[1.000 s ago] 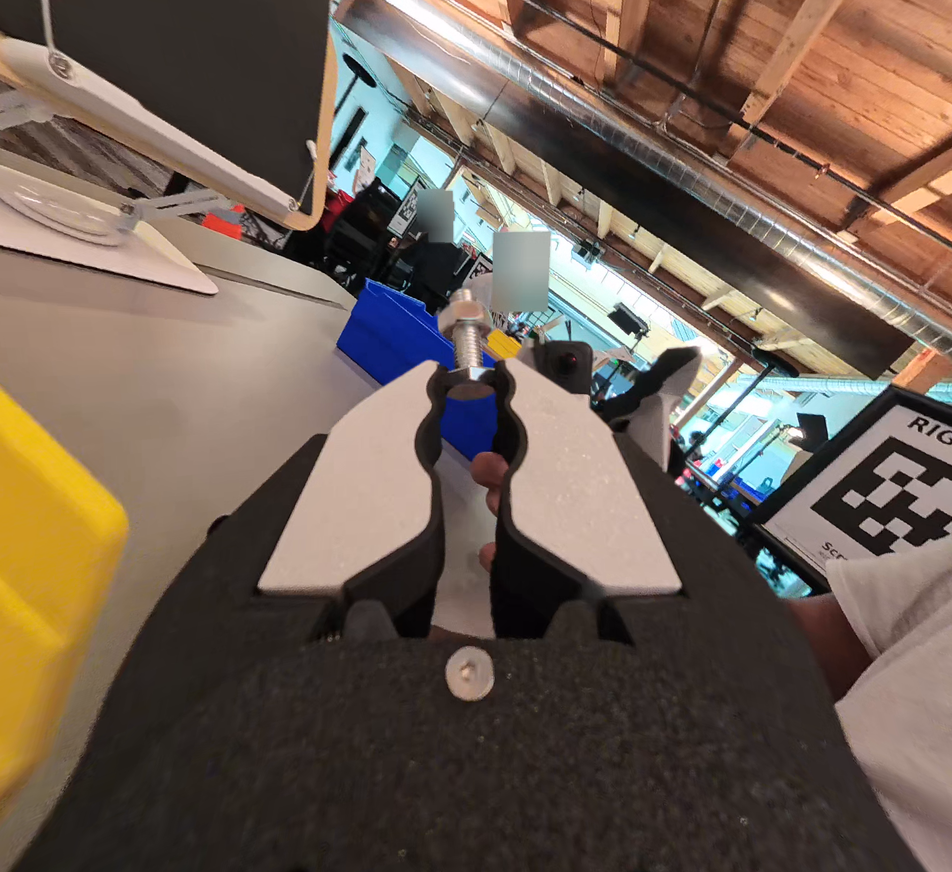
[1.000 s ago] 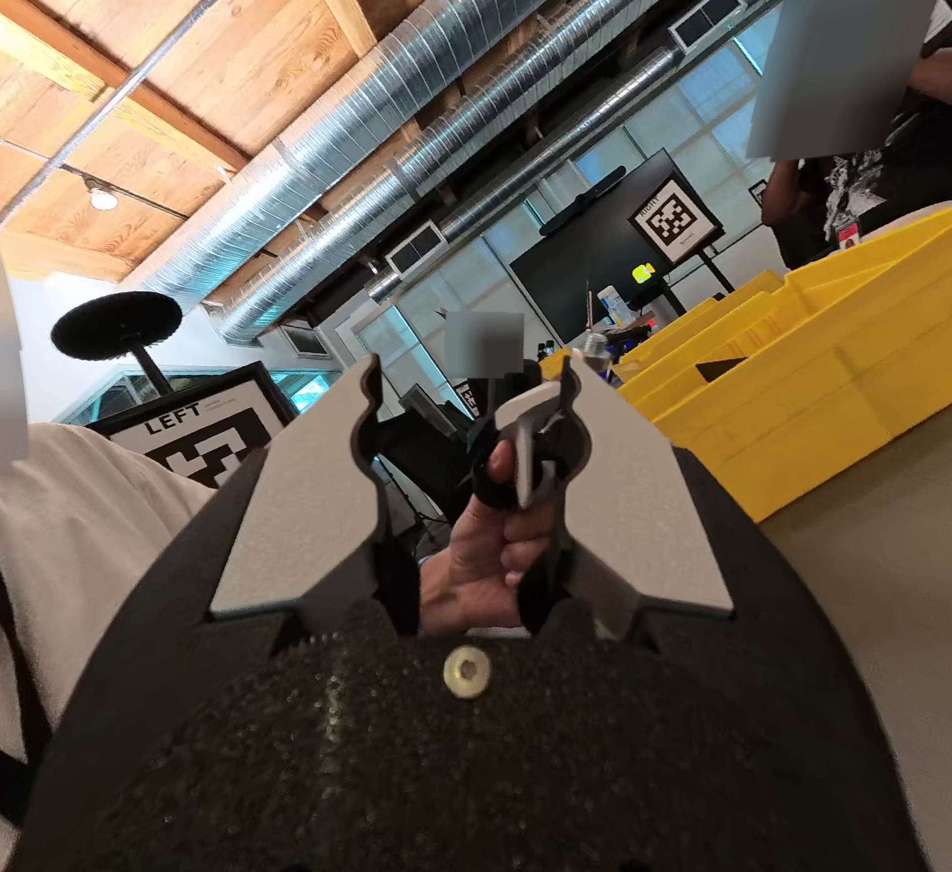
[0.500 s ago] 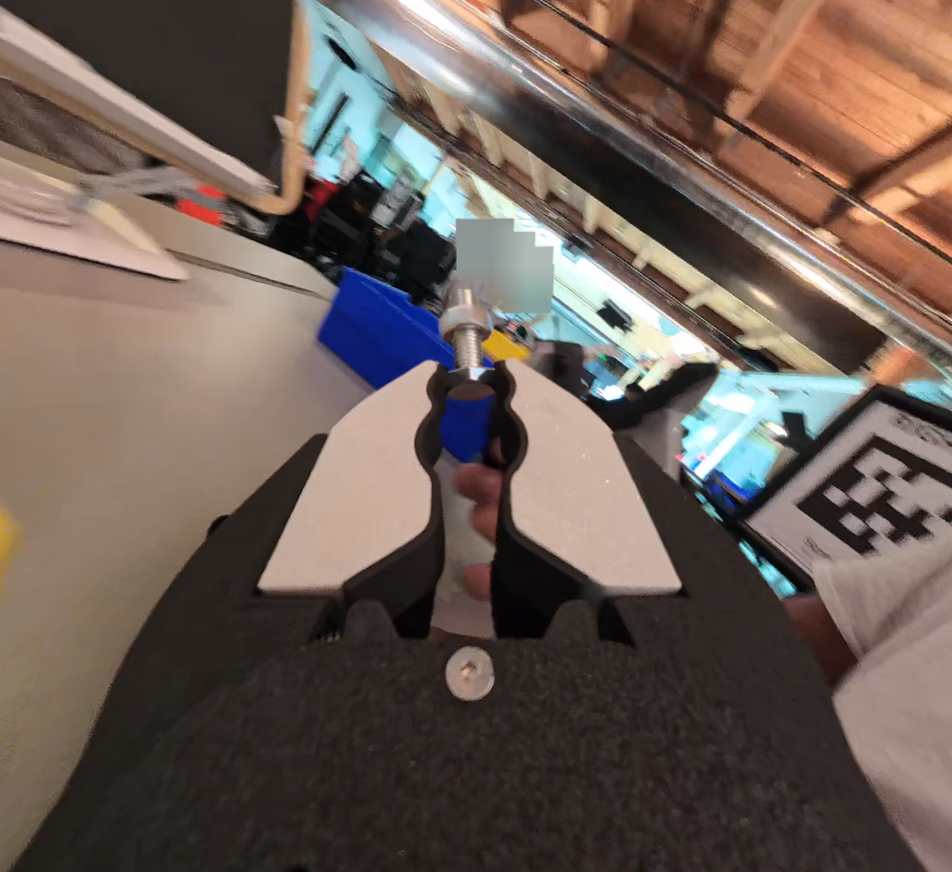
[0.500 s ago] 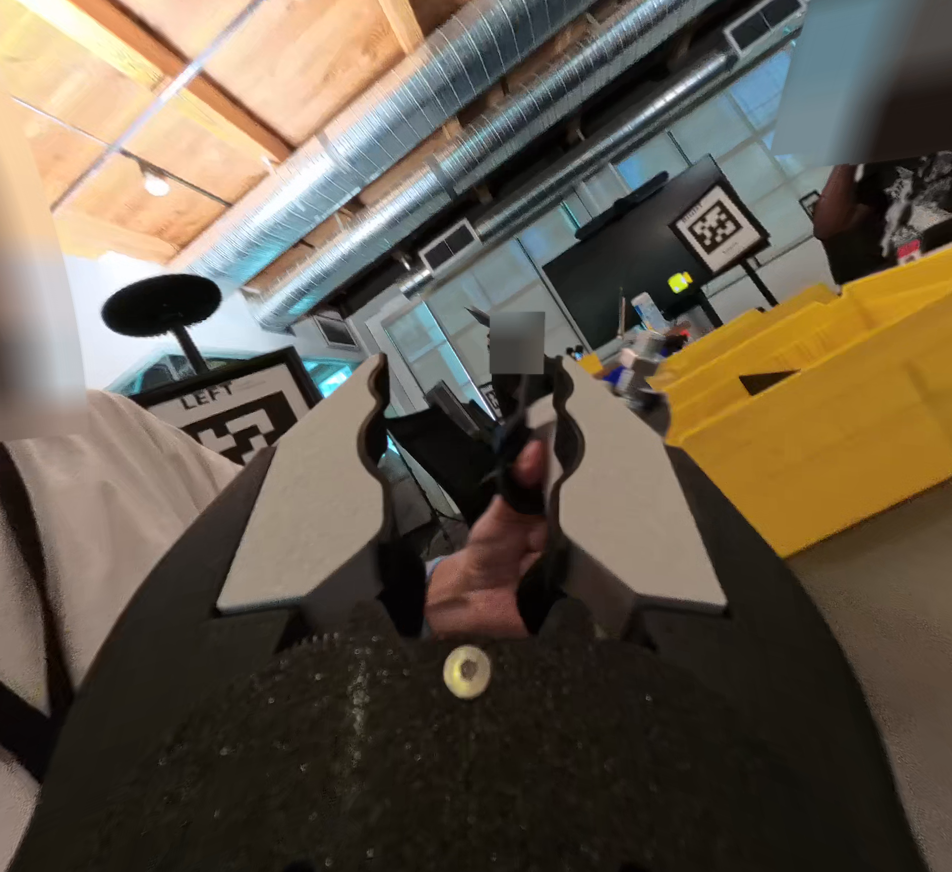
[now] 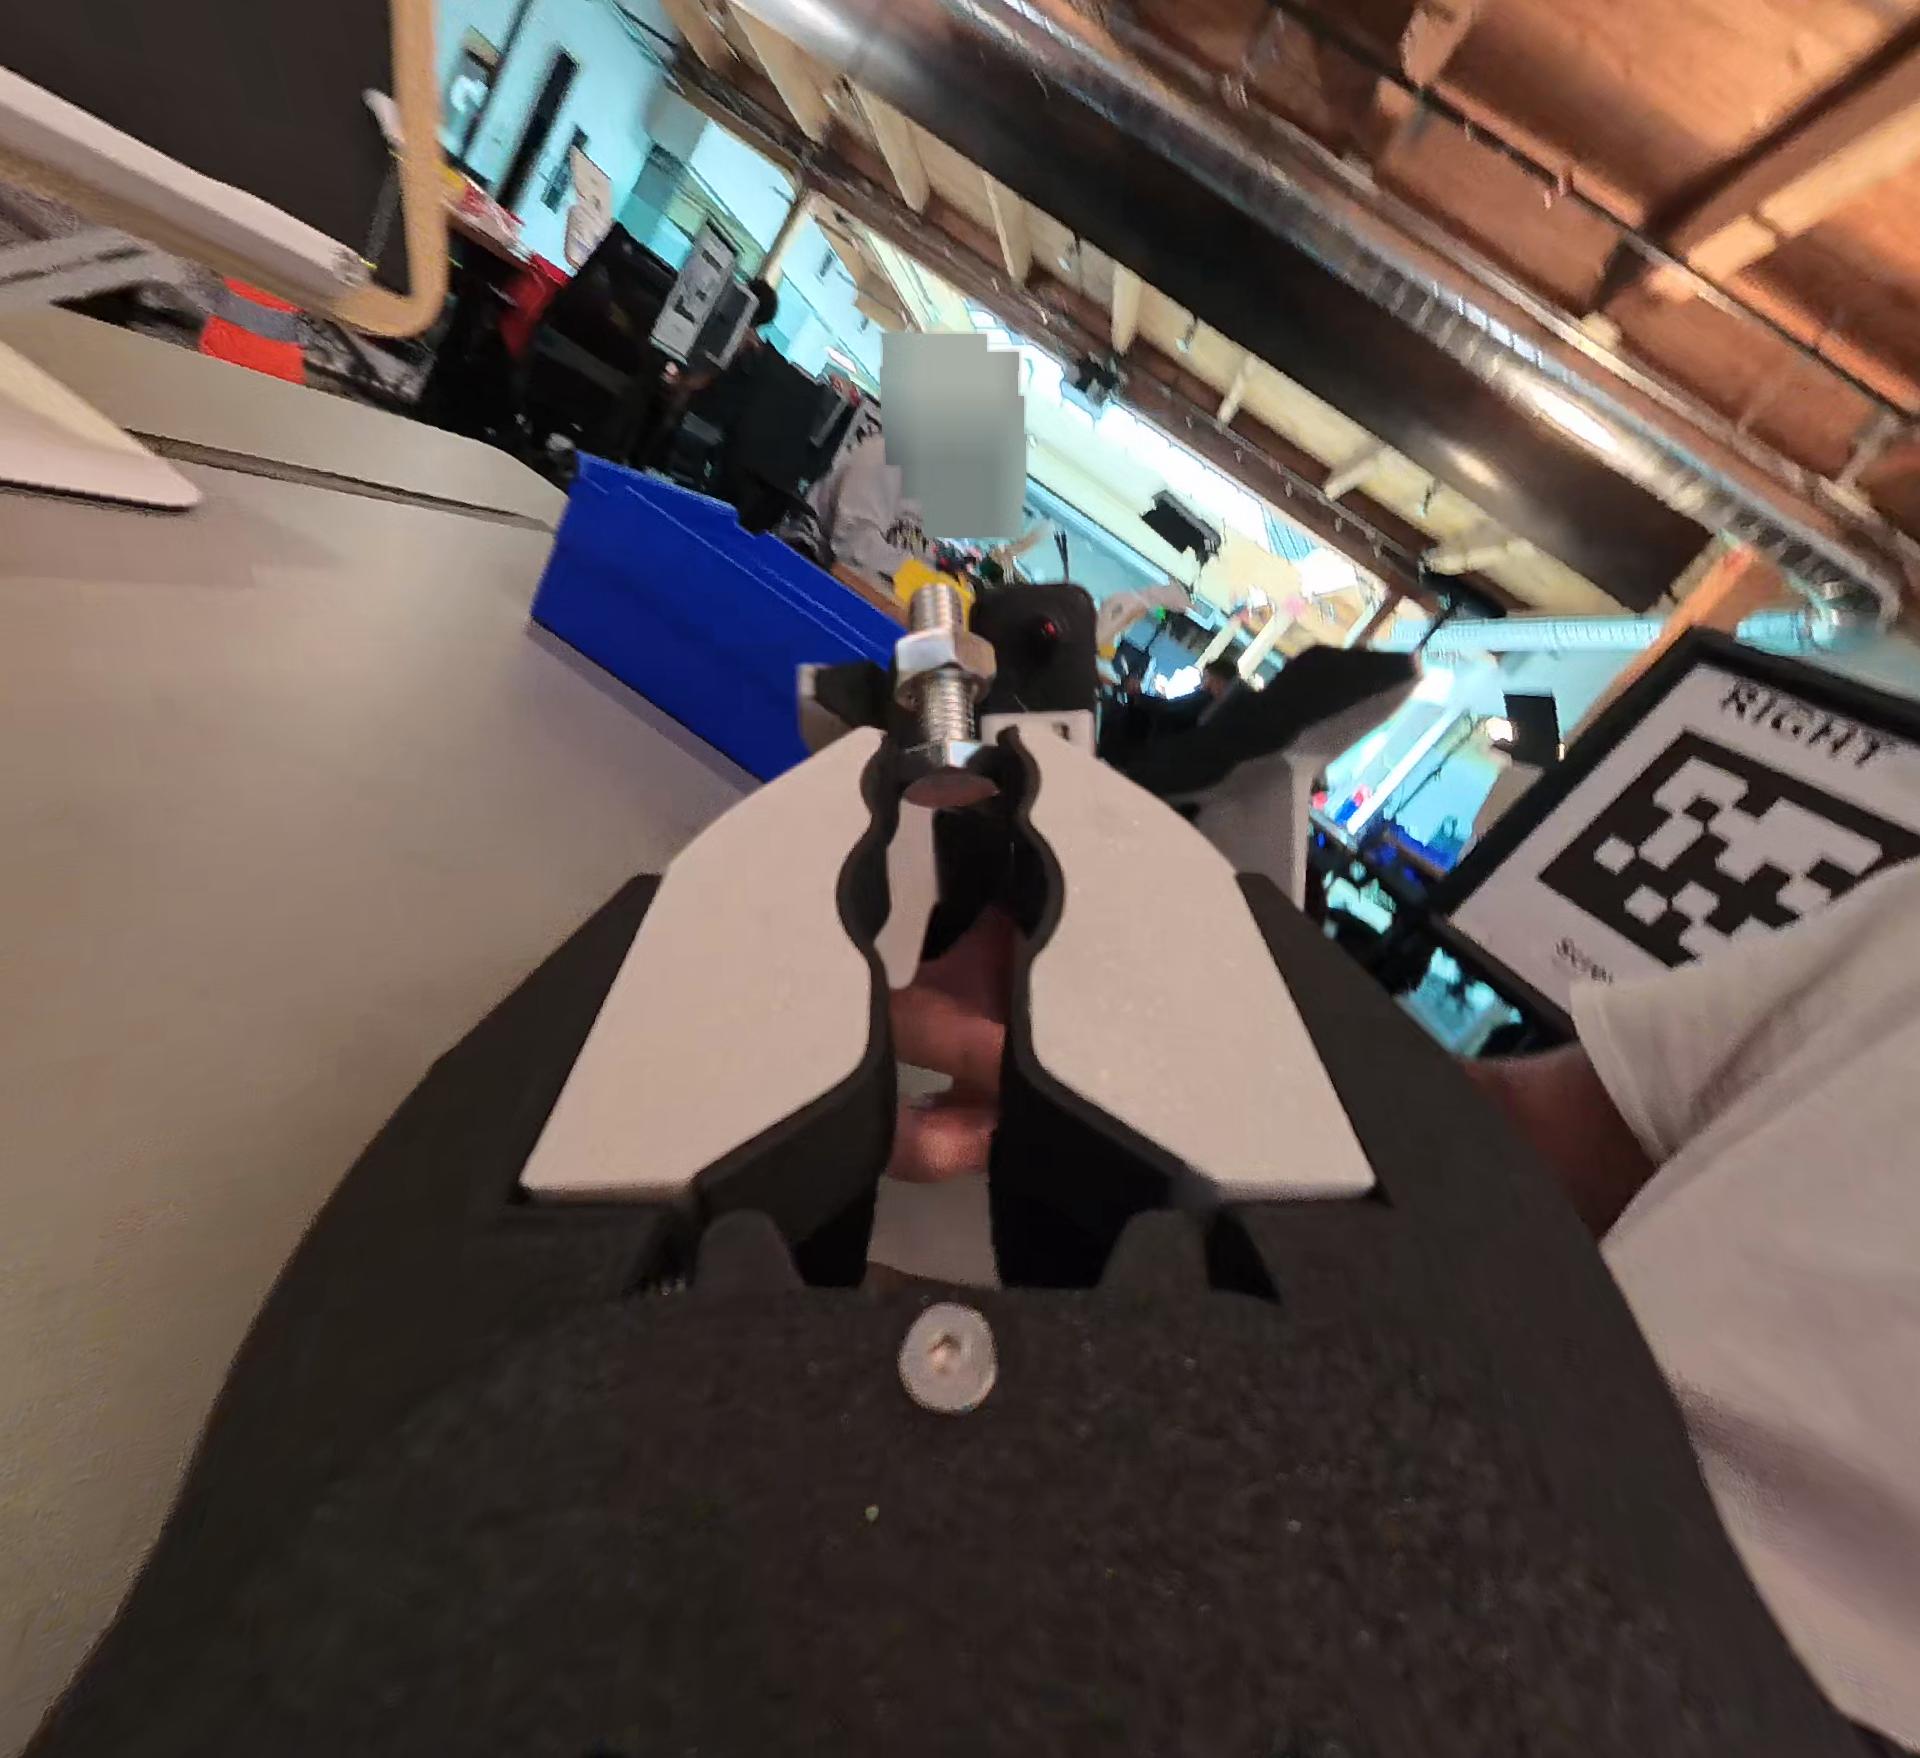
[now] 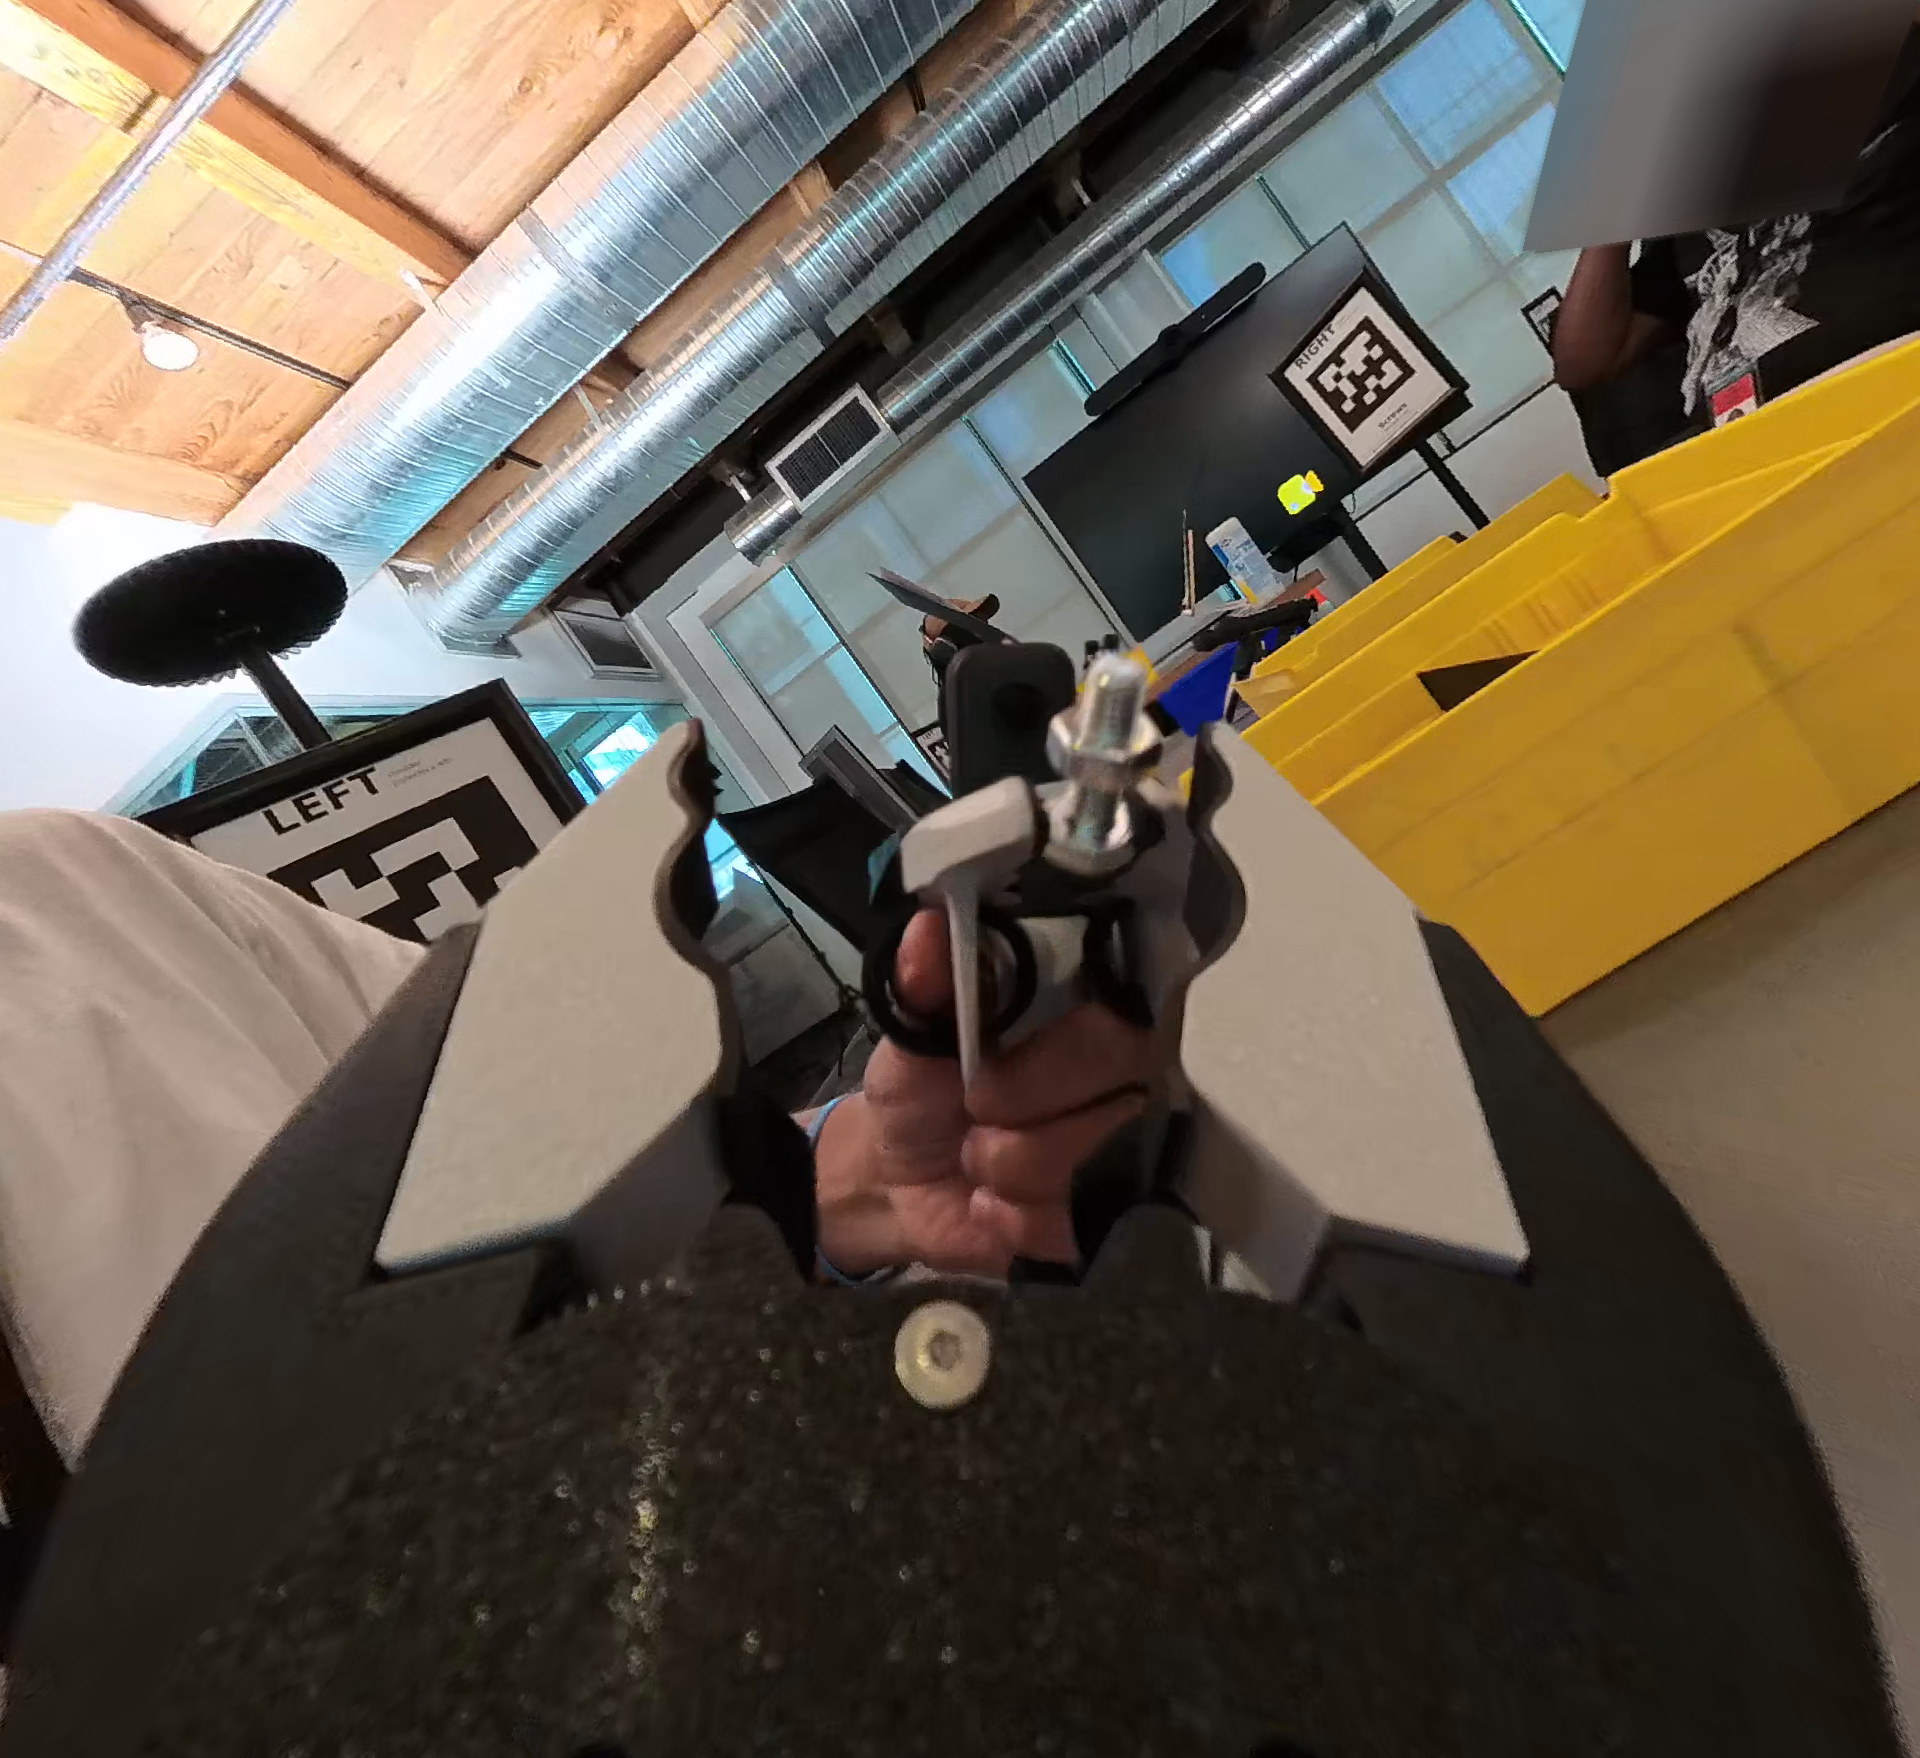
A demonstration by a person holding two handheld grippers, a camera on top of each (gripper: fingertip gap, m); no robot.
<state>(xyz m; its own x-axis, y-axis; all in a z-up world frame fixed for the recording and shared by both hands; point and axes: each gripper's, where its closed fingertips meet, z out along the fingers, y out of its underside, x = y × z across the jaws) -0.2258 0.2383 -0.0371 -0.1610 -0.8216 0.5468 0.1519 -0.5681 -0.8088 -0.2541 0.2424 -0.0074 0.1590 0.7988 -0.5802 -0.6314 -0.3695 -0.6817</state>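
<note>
My left gripper (image 5: pixel 943 765) is shut on the head of a silver bolt (image 5: pixel 938 713). The bolt stands upright past the fingertips, with a hex nut (image 5: pixel 943 659) threaded on its shank. My right gripper (image 6: pixel 945 773) is open. The bolt and nut (image 6: pixel 1101 761) stand between its fingertips, closer to the right finger (image 6: pixel 1226 835). In the left wrist view the right gripper's fingertips (image 5: pixel 831 700) flank the nut without closing on it. A hand (image 6: pixel 966 1168) holds the left gripper's handle.
A grey table (image 5: pixel 260 825) carries a blue bin (image 5: pixel 686 607) and, in the right wrist view, several yellow bins (image 6: pixel 1558 773). Black-and-white marker boards (image 5: pixel 1714 835) (image 6: pixel 395 825) stand nearby. A person (image 6: pixel 1714 337) stands behind the yellow bins.
The two grippers have come together: the bolt, earlier just past the right gripper's right fingertip, now stands between its open fingers. The right gripper's fingers have spread a little wider. The left stays shut.
</note>
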